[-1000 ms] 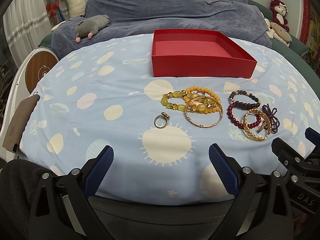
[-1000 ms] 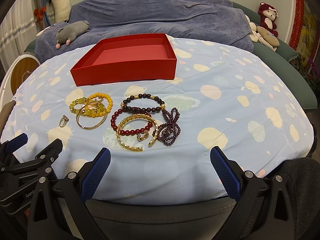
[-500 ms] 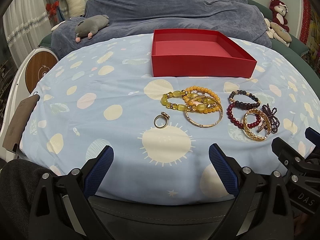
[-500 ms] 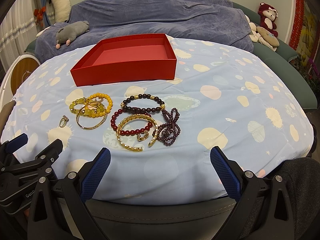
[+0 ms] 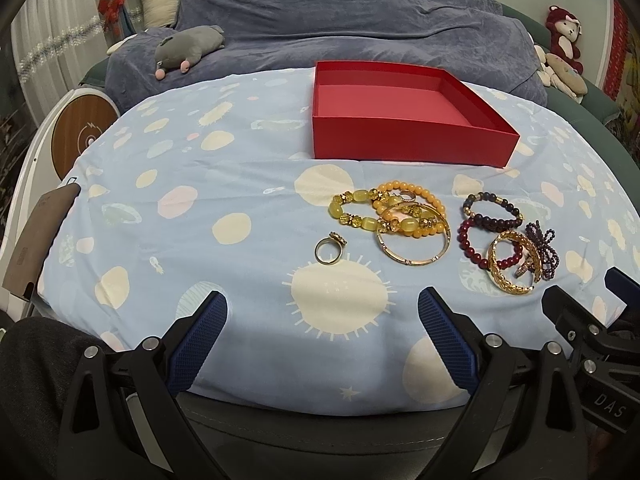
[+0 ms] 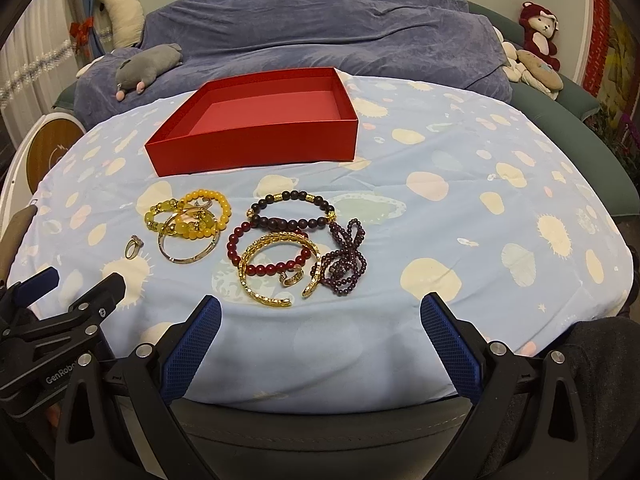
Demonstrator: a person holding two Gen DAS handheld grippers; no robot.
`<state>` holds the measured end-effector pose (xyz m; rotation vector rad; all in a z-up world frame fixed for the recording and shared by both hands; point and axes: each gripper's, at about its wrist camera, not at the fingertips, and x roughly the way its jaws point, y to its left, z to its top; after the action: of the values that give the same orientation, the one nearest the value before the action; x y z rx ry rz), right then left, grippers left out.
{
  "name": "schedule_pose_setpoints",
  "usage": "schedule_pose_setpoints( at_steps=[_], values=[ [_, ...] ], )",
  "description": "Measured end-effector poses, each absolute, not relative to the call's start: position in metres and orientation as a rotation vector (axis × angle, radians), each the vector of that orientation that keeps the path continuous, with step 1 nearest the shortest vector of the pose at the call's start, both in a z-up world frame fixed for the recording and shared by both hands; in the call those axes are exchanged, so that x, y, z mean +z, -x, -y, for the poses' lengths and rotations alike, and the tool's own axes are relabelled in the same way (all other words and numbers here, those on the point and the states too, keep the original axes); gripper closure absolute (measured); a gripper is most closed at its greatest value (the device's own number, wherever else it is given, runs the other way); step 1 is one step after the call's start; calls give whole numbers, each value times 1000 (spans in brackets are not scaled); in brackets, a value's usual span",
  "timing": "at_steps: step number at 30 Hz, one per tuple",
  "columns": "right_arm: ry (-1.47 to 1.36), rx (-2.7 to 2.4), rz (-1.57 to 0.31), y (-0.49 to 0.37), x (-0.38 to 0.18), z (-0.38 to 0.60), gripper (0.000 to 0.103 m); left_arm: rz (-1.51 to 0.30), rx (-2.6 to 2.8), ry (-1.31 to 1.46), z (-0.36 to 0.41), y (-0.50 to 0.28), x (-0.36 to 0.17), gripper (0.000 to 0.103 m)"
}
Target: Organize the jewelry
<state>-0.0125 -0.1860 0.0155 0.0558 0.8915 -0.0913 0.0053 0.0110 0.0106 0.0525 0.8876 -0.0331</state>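
An empty red box (image 5: 404,114) (image 6: 256,126) stands at the back of the blue spotted cloth. In front of it lie yellow bead bracelets (image 5: 384,210) (image 6: 188,216), a thin gold bangle (image 5: 414,236), a gold ring (image 5: 329,249) (image 6: 133,246), dark and red bead bracelets (image 6: 290,210), a gold cuff (image 6: 276,268) and a purple bead string (image 6: 346,260). My left gripper (image 5: 322,336) is open and empty near the front edge, below the ring. My right gripper (image 6: 320,340) is open and empty, below the gold cuff.
A sofa under a grey-blue cover (image 5: 340,28) lies behind the table, with a grey plush toy (image 5: 188,46) and other plush toys (image 6: 538,40). A round wooden-faced device (image 5: 80,136) stands at the left. The cloth (image 6: 500,220) at right holds no jewelry.
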Motion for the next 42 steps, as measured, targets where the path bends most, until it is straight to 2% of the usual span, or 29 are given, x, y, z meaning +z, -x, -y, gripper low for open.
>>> schedule_pose_setpoints(
  at_steps=[5, 10, 14, 27, 30, 42],
  values=[
    [-39, -50, -913, 1, 15, 182, 7, -887, -11, -47, -17, -13, 14, 11],
    [-31, -11, -950, -13, 8, 176, 16, -897, 4, -32, -24, -21, 14, 11],
    [-26, -8, -962, -25, 4, 174, 18, -906, 14, -11, -31, -27, 13, 11],
    [2, 5, -1033, -46, -19, 170, 37, -934, 41, 26, -42, -37, 4, 11],
    [-12, 20, -1035, -46, -19, 172, 46, -937, 35, 21, -40, -37, 2, 11],
    [-62, 10, -994, -30, 0, 187, 46, -945, -30, 6, -25, -36, 7, 11]
  ],
)
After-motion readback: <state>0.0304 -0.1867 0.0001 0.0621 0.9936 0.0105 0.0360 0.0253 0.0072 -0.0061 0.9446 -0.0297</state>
